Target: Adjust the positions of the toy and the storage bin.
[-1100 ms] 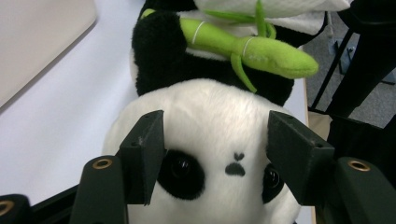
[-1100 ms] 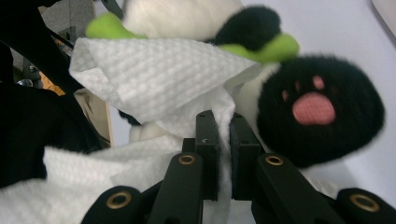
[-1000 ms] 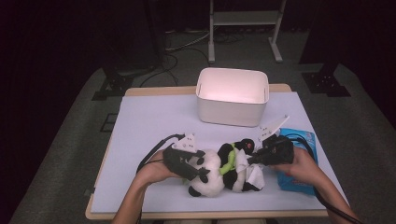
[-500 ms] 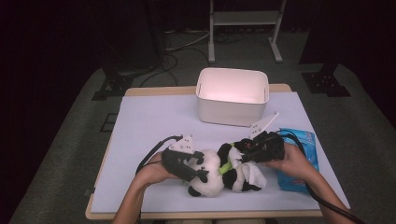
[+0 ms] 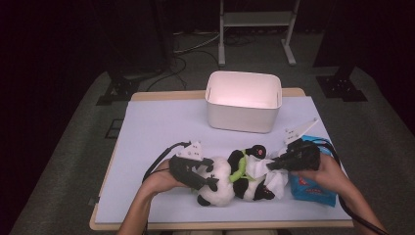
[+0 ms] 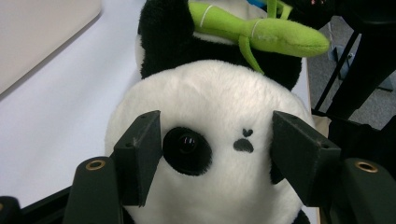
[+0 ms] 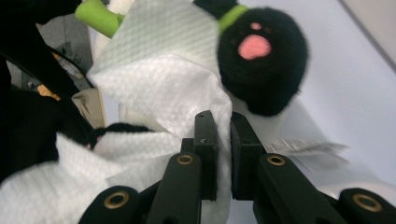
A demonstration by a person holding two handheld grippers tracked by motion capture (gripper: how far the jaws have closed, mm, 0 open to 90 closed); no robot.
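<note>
A: Item one, location?
B: Plush panda [image 5: 230,178], lying near the counter's [image 5: 147,132] front edge, green stem [image 6: 252,32] across its body.
A: Left gripper [image 5: 203,178]?
B: Jaws partly open, pressed to either side of the panda's head.
A: Right gripper [image 5: 269,165]?
B: Jaws nearly closed, pinching a white tissue [image 7: 159,84] draped over the panda.
A: Other stock?
B: White bin [image 5: 243,100] at the rear edge; blue packet [image 5: 308,188] by the right hand.

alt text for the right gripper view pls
The right tongs pinch a white textured paper wipe draped over a black-and-white plush panda lying on the pale table. A pink patch marks the panda's black paw, and a green plush stalk crosses behind.
</note>
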